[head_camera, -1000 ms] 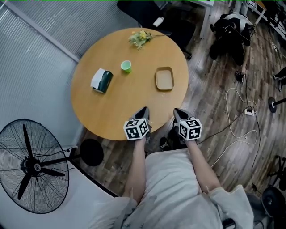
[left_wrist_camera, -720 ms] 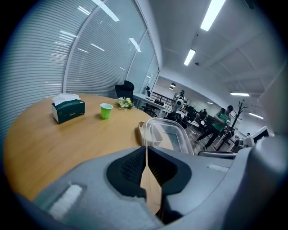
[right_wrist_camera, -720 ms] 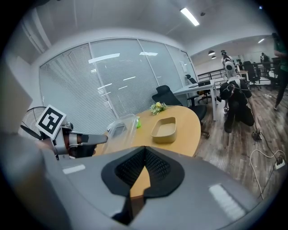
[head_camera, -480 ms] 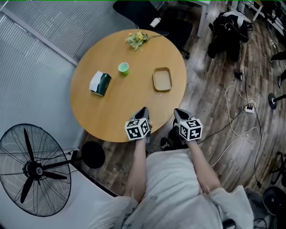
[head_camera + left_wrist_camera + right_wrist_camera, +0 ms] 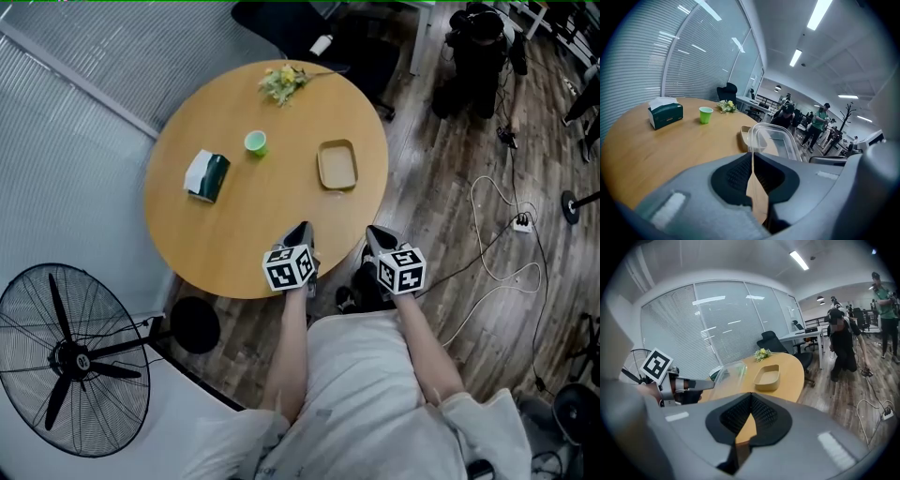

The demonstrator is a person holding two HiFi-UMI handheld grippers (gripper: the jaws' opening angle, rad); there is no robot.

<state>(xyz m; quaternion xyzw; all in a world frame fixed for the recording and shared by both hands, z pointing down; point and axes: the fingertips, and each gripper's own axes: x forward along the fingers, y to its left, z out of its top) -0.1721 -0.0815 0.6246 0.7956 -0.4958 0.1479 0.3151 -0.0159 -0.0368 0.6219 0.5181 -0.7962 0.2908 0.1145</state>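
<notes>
My left gripper (image 5: pixel 301 228) hovers over the near edge of a round wooden table (image 5: pixel 244 234), shut on the rim of a clear plastic lid (image 5: pixel 776 143). The lid sticks out ahead of the jaws, and the right gripper view shows it (image 5: pixel 726 376) too. Beside it, just off the table's edge, my right gripper (image 5: pixel 370 232) is shut with nothing between its fingers. Farther across the table lies a shallow tan tray (image 5: pixel 337 164). A green cup (image 5: pixel 254 142), a green tissue box (image 5: pixel 207 175) and a small bunch of flowers (image 5: pixel 280 82) stand beyond it.
A large floor fan (image 5: pixel 66 356) stands at the lower left by a wall of blinds. A black office chair (image 5: pixel 309 23) sits behind the table. Cables (image 5: pixel 506 234) trail over the wood floor at the right, where a person in black (image 5: pixel 473 47) bends over.
Both grippers have kept their place and the lid stays held. The head view has shifted a little, so the table's things sit slightly higher. People in the background have moved.
</notes>
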